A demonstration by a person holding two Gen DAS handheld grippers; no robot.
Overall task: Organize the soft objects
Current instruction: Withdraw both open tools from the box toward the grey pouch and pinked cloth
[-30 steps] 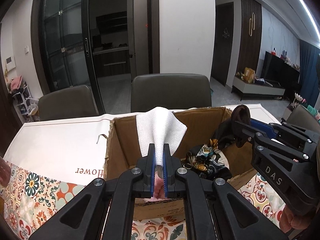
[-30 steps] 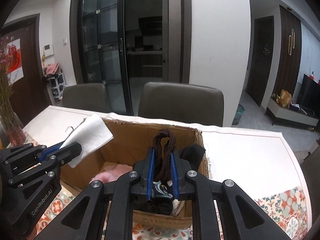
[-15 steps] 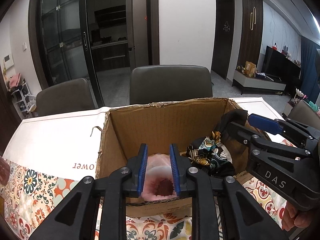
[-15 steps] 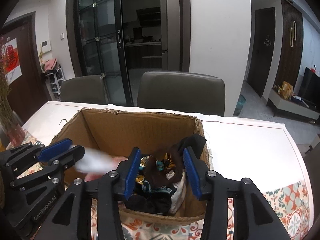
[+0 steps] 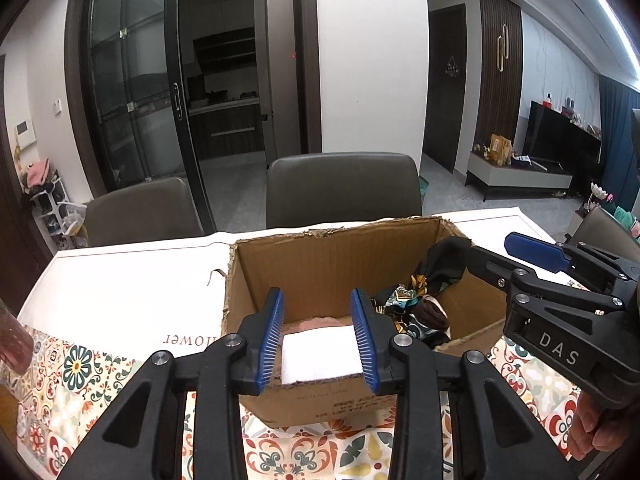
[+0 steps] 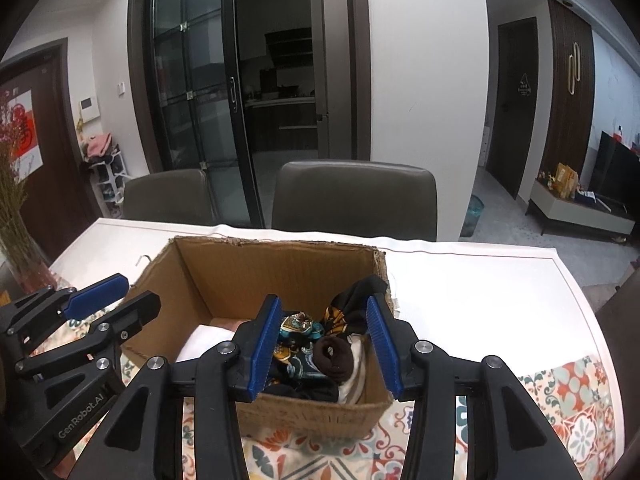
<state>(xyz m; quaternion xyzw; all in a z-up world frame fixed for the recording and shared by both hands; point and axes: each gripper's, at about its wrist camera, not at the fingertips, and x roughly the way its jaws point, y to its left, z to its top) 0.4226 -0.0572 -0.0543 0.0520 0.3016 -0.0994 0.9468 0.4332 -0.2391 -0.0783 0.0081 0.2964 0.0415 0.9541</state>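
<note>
So the drop-off step is basically being wrapped up here: the left gripper point(image 5: 318, 336) is being opened at this moment, with nothing pinched between its blue pads, and the white cloth point(image 5: 320, 354) is lying flat down in the left half of the cardboard box point(image 5: 340, 256), on top of something pink that is barely being shown. The right gripper point(image 6: 326, 344) is being held with its jaws apart too, nothing being squeezed, and the brown rolled sock point(image 6: 334, 358) is sitting loose in the right half of the box, on the pile with the patterned scarf point(image 6: 300, 330) and some dark fabric that is being draped up against the right wall. Both grippers are being held just above the near rim of the box, angled down into it, side by side. The box is being rested on the table point(image 6: 460, 276), partly on the floral tablecloth point(image 6: 568, 408). As for what's next, probably both claws are being readied to be pulled back clear of the rim, and then more soft stuff is being looked for; none is being shown on the table in either view, so whether anything is left to be packed can't be told from here.
</note>
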